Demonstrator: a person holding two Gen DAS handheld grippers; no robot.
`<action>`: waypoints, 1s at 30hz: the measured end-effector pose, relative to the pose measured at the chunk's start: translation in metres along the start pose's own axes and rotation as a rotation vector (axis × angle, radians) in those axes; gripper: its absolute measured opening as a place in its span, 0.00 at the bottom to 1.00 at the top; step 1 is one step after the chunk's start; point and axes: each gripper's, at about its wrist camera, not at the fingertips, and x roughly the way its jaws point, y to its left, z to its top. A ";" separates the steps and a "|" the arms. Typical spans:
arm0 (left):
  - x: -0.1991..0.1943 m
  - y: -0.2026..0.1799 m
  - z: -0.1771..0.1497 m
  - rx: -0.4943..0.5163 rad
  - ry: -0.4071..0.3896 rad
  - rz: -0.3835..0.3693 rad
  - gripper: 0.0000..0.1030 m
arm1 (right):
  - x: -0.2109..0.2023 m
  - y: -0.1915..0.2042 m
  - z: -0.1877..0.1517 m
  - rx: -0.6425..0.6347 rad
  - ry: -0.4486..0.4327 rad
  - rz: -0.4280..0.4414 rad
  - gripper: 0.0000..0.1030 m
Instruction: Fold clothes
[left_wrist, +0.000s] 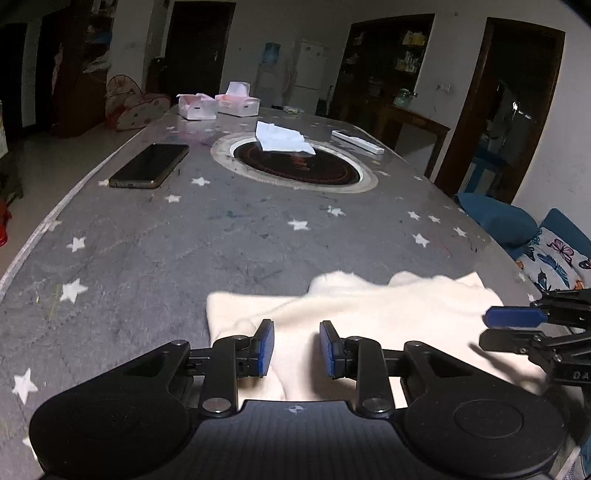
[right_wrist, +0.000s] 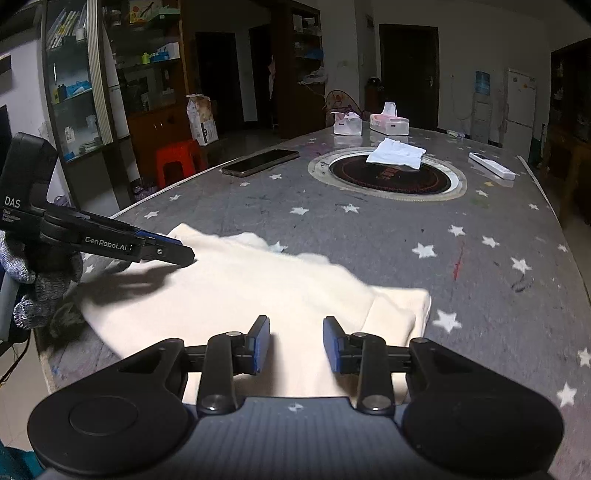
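Observation:
A cream garment lies partly folded at the near edge of the grey star-patterned table; it also shows in the right wrist view. My left gripper is open and empty, just above the garment's near left part. It also shows from the side in the right wrist view. My right gripper is open and empty over the garment's near edge. It shows at the right of the left wrist view, jaws apart above the cloth.
A phone lies at the left. A round inset burner in the table's middle has a white tissue on it. Two tissue boxes and a white remote lie at the far end. A blue sofa with a butterfly cushion stands right.

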 end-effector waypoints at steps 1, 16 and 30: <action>-0.001 -0.002 0.001 0.012 -0.006 -0.005 0.28 | 0.002 -0.002 0.004 0.002 -0.002 0.000 0.30; -0.011 -0.010 0.001 0.077 -0.039 -0.044 0.30 | 0.033 0.000 0.024 -0.042 0.031 -0.017 0.36; -0.059 -0.024 -0.049 0.130 -0.053 -0.081 0.30 | -0.006 0.071 -0.003 -0.217 -0.017 0.081 0.42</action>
